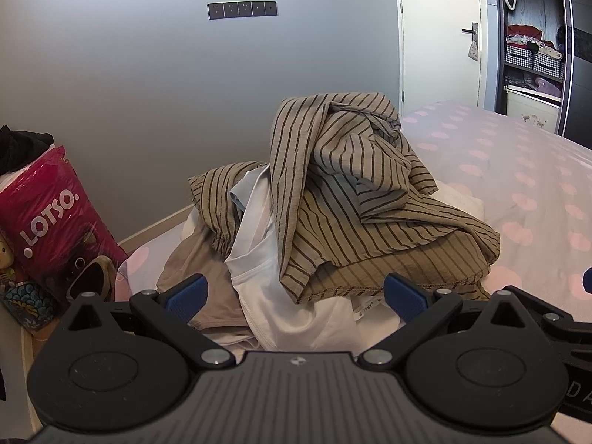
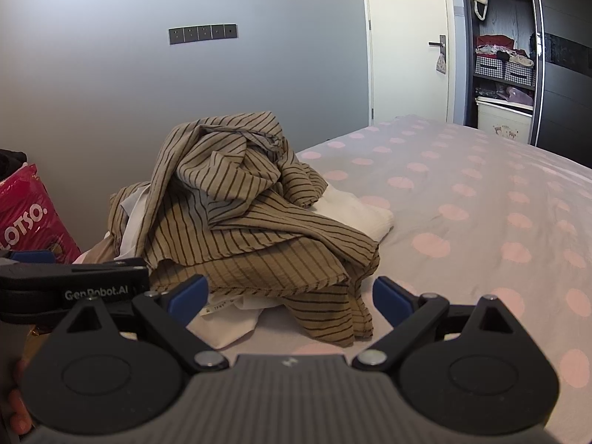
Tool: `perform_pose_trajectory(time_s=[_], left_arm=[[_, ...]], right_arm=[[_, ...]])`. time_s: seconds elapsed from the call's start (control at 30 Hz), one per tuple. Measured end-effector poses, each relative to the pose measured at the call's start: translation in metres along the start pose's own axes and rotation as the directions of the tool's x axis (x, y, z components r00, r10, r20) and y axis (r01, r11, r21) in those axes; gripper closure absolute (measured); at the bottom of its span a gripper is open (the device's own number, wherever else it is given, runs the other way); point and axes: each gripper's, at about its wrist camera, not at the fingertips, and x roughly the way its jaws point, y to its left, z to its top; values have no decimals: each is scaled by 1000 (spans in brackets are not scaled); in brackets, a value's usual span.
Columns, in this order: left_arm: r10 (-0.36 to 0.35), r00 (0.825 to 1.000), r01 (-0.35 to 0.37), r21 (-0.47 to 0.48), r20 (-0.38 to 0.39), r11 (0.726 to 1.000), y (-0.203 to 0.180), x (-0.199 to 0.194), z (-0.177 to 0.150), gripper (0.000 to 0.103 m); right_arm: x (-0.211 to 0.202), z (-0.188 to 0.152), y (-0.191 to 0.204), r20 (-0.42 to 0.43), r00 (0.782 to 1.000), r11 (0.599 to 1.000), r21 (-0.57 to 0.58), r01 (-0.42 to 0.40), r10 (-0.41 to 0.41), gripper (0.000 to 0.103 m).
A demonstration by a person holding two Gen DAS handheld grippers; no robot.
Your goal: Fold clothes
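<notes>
A pile of crumpled clothes lies on the bed. On top is a tan garment with dark stripes [image 1: 355, 192], also in the right wrist view [image 2: 251, 218]. Under it lie a white garment [image 1: 281, 296] and a beige one [image 1: 192, 270]. My left gripper [image 1: 294, 298] is open and empty, just in front of the pile's near edge. My right gripper [image 2: 288, 299] is open and empty, just in front of the striped hem. The left gripper's body [image 2: 70, 288] shows at the left of the right wrist view.
The bed [image 2: 481, 222] has a grey sheet with pink dots and stretches to the right. A red LOTSO bag [image 1: 51, 218] stands left of the pile by the grey wall. A white door [image 2: 407, 44] and an open wardrobe [image 2: 507, 55] are at the back right.
</notes>
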Motion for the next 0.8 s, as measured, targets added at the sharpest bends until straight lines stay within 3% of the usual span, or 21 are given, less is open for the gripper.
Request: perform_pose_trajectory(time_s=[0.8], left_arm=[[-30,1000,30,11,4,999,2,-2,0,0]], right_arm=[[-2,0,1,-2,1000,1000,-2,5,-5,6]])
